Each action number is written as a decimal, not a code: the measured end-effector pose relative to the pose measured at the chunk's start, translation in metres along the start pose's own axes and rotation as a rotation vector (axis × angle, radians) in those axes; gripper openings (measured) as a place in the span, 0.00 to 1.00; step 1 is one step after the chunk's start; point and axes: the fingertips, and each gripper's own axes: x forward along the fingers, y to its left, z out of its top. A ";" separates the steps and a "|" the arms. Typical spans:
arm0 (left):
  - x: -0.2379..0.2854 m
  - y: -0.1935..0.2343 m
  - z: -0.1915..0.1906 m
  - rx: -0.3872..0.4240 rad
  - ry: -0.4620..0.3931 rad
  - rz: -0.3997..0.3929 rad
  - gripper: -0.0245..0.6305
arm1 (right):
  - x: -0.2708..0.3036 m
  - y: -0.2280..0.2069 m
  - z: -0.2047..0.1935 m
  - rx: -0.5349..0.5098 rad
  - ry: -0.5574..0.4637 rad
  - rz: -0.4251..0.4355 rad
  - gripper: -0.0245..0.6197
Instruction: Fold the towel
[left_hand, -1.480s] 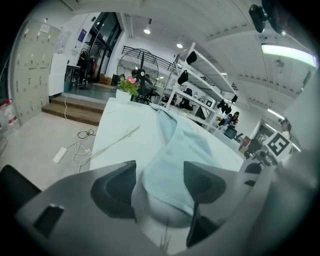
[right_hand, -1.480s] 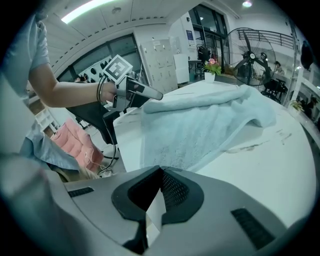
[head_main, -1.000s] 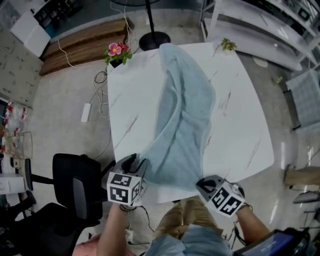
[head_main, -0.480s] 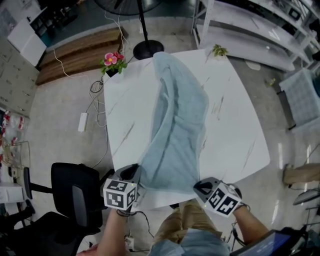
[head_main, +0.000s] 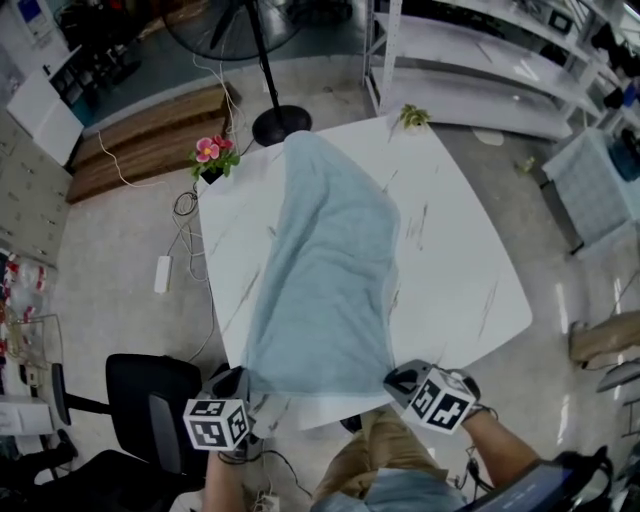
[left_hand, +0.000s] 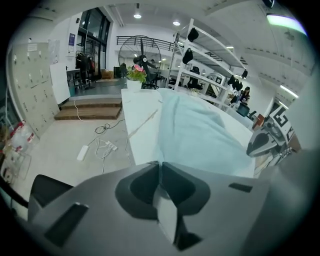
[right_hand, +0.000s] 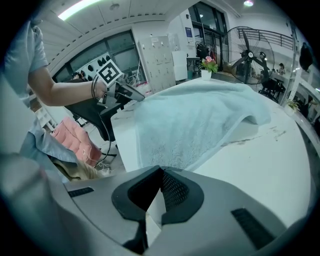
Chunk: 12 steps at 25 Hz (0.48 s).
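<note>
My left claw (head_main: 243, 383) has just been closing and now pinches the near left corner of the towel (head_main: 325, 260), while my right claw (head_main: 396, 377) is clamped tight on its near right corner. The towel is pale blue-green terry and lies lengthwise down the white table (head_main: 465, 270) from the far edge to the near one, drawn flat and broad between my claws. Towards the far end it narrows, with a soft ridge along its right side.
</note>
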 end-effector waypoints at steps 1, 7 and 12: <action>-0.002 0.000 -0.003 0.002 0.005 0.004 0.08 | -0.001 -0.001 -0.001 -0.011 0.005 -0.002 0.06; -0.013 -0.016 -0.022 0.018 0.032 0.007 0.08 | -0.011 -0.005 -0.008 -0.047 0.034 -0.016 0.06; -0.024 -0.035 -0.043 0.003 0.047 -0.015 0.08 | -0.019 -0.003 -0.023 -0.039 0.053 -0.015 0.06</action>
